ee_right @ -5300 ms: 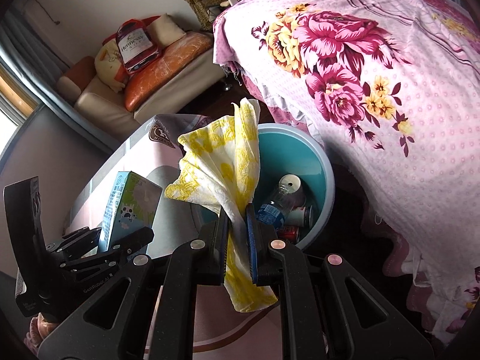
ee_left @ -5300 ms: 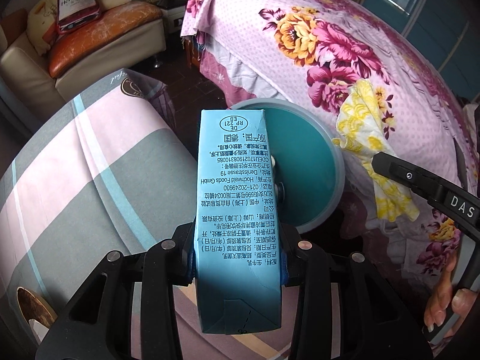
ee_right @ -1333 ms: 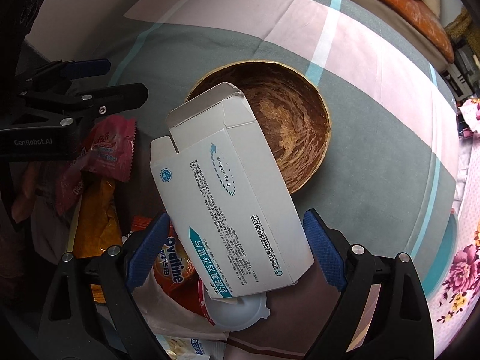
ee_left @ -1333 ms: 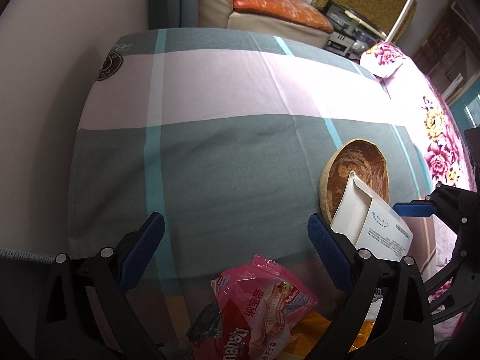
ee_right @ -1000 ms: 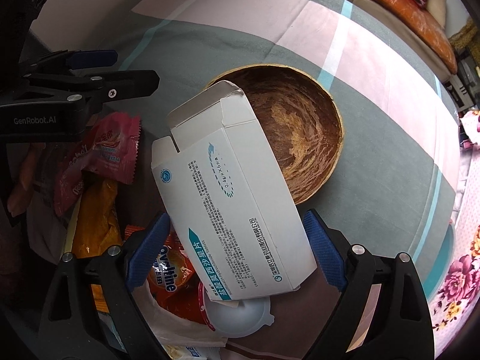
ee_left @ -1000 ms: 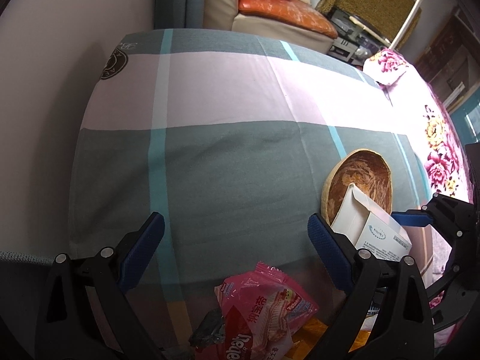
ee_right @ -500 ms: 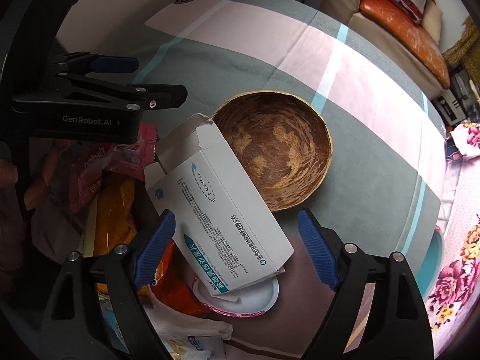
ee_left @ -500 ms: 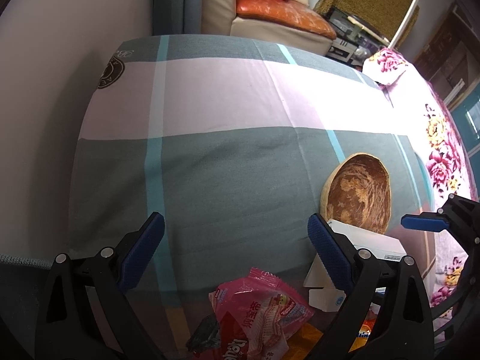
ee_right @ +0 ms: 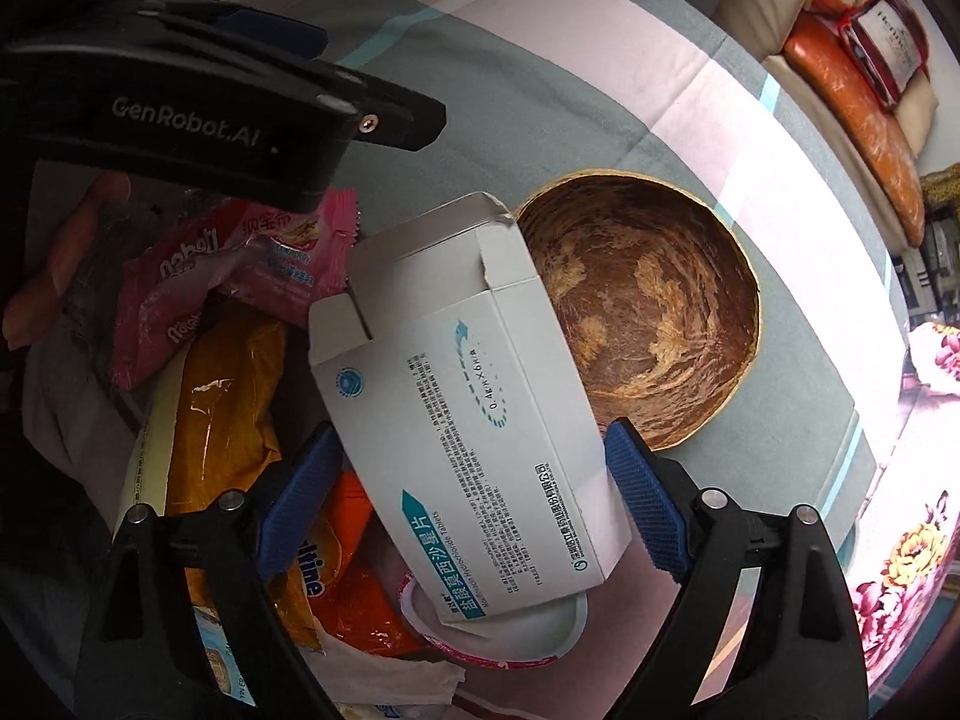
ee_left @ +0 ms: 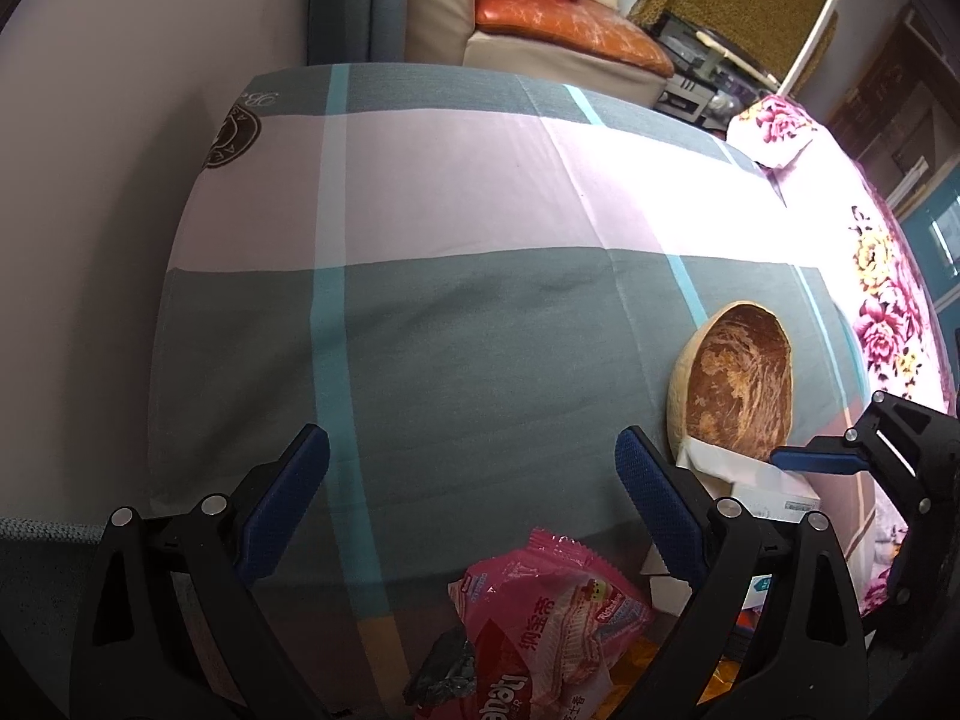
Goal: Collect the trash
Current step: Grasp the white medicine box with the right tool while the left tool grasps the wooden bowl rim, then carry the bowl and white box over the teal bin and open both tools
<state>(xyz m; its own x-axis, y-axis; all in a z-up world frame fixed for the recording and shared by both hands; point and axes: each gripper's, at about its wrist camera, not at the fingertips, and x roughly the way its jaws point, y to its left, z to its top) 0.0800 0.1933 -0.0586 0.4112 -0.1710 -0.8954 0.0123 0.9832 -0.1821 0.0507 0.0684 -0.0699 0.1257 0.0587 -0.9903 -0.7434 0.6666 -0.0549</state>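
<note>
A white medicine box point(ee_right: 474, 438) with an open flap lies on the trash pile, its far end by a brown wooden bowl point(ee_right: 648, 312). My right gripper point(ee_right: 474, 492) is open, its blue pads on either side of the box without gripping it. A pink snack wrapper point(ee_left: 552, 630) lies just ahead of my left gripper point(ee_left: 474, 504), which is open and empty above the checked cloth point(ee_left: 480, 330). The wrapper also shows in the right wrist view point(ee_right: 240, 276), under the left gripper's finger point(ee_right: 228, 120). The box edge shows in the left wrist view point(ee_left: 762, 486).
An orange packet point(ee_right: 234, 396), an Ovaltine sachet point(ee_right: 336, 564), a white lid point(ee_right: 516, 630) and crumpled paper lie in the pile. A sofa with an orange cushion point(ee_left: 558, 30) stands behind the table. A floral bedspread point(ee_left: 888, 300) lies to the right.
My right gripper has come down closer over the white box, which has dropped flatter onto the pile. My left gripper has stayed open and shifted slightly.
</note>
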